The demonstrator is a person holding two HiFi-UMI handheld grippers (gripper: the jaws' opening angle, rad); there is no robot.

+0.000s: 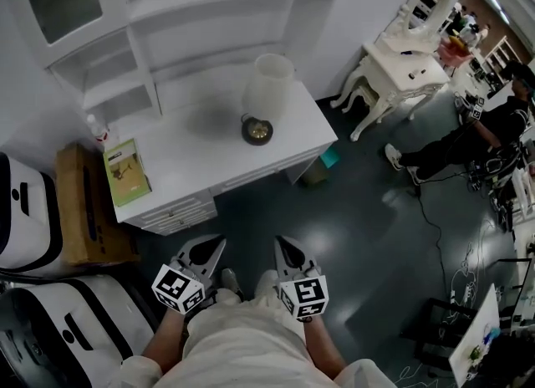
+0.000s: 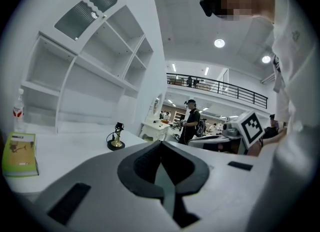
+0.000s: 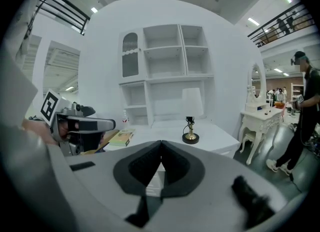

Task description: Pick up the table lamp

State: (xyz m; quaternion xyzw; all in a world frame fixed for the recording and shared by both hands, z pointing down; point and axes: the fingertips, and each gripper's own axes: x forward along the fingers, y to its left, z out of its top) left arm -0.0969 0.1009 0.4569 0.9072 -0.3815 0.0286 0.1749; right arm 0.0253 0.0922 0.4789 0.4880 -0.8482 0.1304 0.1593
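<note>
While left gripper (image 1: pixel 219 244) and right gripper (image 1: pixel 282 244) jaws sit closed, empty, table lamp (image 1: pixel 267 87) on desk (image 1: pixel 192 150)

No legible text, brand or number. The green booklet (image 1: pixel 127 172) on the desk (image 1: pixel 201 148): print too small to read. The bottle (image 1: pixel 99 132) just behind it: red label, illegible. The left gripper (image 1: pixel 206 250) and right gripper (image 1: pixel 287 252): black-and-white square markers only, no characters
</note>
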